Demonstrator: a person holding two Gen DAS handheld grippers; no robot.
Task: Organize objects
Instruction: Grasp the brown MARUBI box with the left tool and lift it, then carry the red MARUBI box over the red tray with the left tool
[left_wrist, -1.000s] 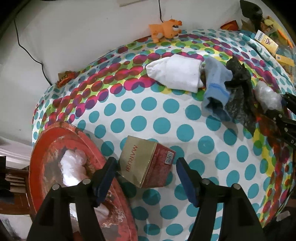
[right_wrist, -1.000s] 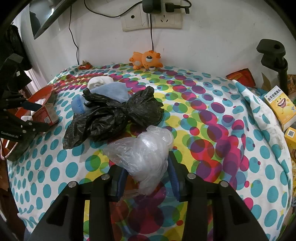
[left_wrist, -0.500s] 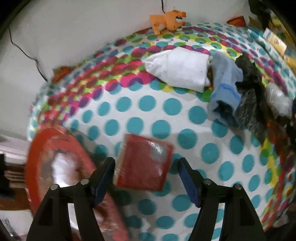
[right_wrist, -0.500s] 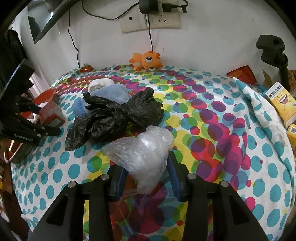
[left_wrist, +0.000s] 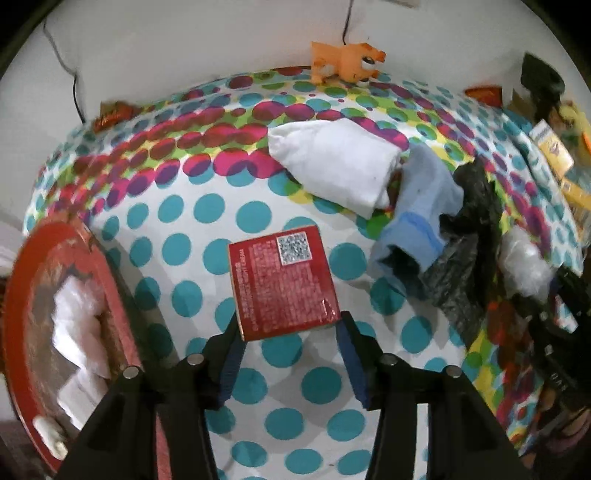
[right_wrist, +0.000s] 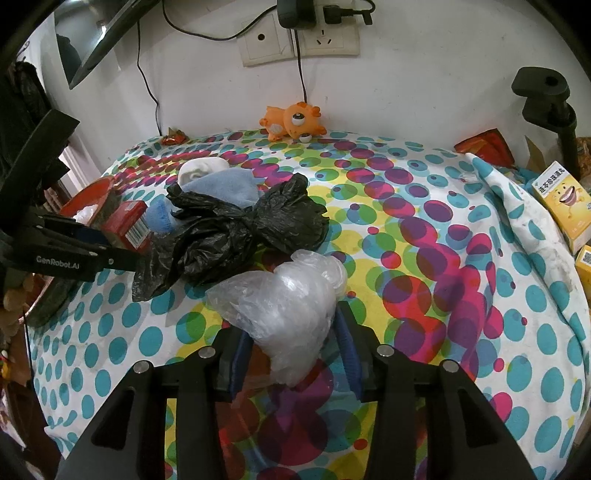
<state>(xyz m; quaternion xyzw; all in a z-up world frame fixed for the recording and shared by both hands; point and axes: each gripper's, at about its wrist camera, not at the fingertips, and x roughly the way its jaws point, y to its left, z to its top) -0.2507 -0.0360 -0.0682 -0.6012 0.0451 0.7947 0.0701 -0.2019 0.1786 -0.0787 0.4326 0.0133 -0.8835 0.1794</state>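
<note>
My left gripper (left_wrist: 288, 328) is shut on a red box (left_wrist: 282, 282) with a QR code, held above the dotted tablecloth. The box also shows in the right wrist view (right_wrist: 127, 225), between the left gripper's fingers (right_wrist: 85, 254). My right gripper (right_wrist: 291, 332) is shut on a clear crumpled plastic bag (right_wrist: 284, 306), which also shows in the left wrist view (left_wrist: 524, 258). A black plastic bag (right_wrist: 240, 229), a blue cloth (left_wrist: 421, 206) and a white cloth (left_wrist: 340, 166) lie mid-table.
A red round tray (left_wrist: 14, 295) holding white plastic sits at the table's left edge. An orange toy (right_wrist: 291, 120) lies by the wall. Yellow boxes (right_wrist: 563, 199) and a black clamp stand (right_wrist: 546, 96) are at the right. Wall sockets with cables (right_wrist: 299, 37) are behind.
My left gripper closed on the red box, turned it QR face up and lifted it away from the tray. The right gripper stayed shut on the clear bag.
</note>
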